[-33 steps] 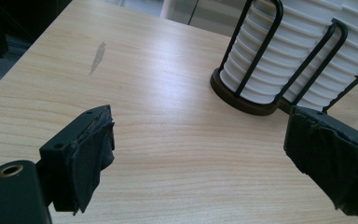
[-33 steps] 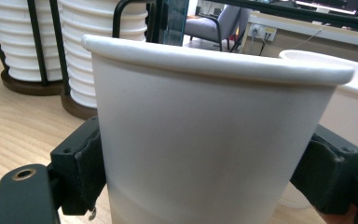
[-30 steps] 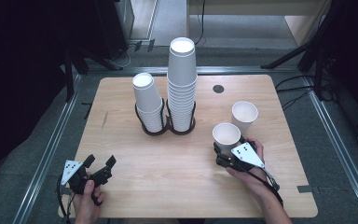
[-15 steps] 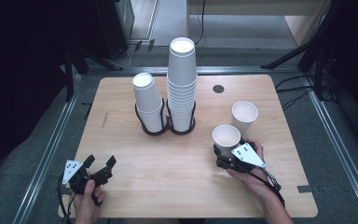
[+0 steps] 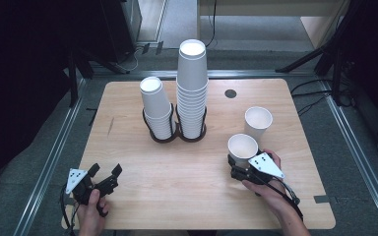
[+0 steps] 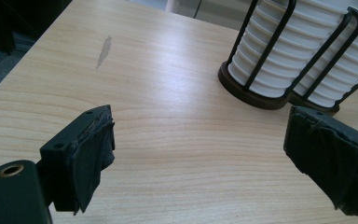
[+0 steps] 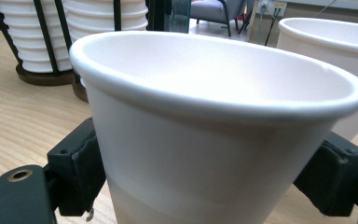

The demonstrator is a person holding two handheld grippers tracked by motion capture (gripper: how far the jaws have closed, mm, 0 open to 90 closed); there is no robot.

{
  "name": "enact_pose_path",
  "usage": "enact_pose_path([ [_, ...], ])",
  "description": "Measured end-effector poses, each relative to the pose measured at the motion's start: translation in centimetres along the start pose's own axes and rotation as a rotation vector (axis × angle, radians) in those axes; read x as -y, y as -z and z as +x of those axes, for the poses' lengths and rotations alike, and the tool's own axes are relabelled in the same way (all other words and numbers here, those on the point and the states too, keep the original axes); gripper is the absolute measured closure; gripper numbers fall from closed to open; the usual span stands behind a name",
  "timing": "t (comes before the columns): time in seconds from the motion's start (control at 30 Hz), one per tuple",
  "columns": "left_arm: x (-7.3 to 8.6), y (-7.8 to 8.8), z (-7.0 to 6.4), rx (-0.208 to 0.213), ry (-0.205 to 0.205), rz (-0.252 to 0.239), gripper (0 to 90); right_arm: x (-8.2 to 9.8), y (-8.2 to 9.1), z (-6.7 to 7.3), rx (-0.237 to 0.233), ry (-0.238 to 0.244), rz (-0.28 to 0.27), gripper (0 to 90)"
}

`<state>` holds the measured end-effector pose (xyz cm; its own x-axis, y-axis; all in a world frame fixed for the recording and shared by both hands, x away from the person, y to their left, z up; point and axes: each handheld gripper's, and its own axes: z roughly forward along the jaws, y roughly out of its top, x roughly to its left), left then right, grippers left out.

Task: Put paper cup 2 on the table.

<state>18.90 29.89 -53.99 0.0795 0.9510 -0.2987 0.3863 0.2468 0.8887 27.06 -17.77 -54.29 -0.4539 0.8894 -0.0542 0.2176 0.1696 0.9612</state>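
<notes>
My left tongs (image 5: 107,176): at the near left corner of the table (image 5: 128,206), in my left hand (image 5: 91,216); jaws spread wide with bare wood between them, pointing toward the rack
My right tongs (image 5: 238,164): near the right side of the table, in my right hand (image 5: 270,194), with the grey plate on top; the jaws have just been opening, and the near cup stands between them
Grip on the near cup: in the right gripper view the two black pads (image 7: 81,175) sit at either side of the cup's lower wall; the left one lies against it, but I cannot tell whether they are pressing on it
Near cup (image 5: 242,148): white paper, upright, mouth up, standing on the wood right in front of my right hand; task's thing
Second cup (image 5: 258,123): same kind, upright, just beyond and to the right of the near cup, close but apart from it
Rack (image 5: 177,133): black wire, two rings on dark bases, at the middle of the table, well apart from both tongs
Short stack (image 5: 156,110): upturned white cups in the left ring
Tall stack (image 5: 192,88): upturned white cups in the right ring, rising well above its neighbour
Far edge: a small dark round spot (image 5: 230,93) in the wood right of the tall stack
</notes>
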Motion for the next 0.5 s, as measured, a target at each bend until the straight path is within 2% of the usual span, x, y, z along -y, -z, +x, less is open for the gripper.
enact_pose_path([
  [0.27, -0.01, -0.01, 0.08, -0.005, 0.002, -0.003, 8.5, 0.22, 0.22, -0.14, 0.000, -0.001, 0.039, 13.5],
  [0.43, -0.01, 0.02, 0.13, -0.008, 0.002, -0.002, 8.5, 0.26, 0.25, -0.21, -0.025, -0.023, 0.058, 1.7],
  [0.5, -0.02, 0.05, 0.18, -0.008, 0.002, 0.000, 8.6, 0.19, 0.39, -0.28, -0.025, -0.026, 0.063, 1.0],
])
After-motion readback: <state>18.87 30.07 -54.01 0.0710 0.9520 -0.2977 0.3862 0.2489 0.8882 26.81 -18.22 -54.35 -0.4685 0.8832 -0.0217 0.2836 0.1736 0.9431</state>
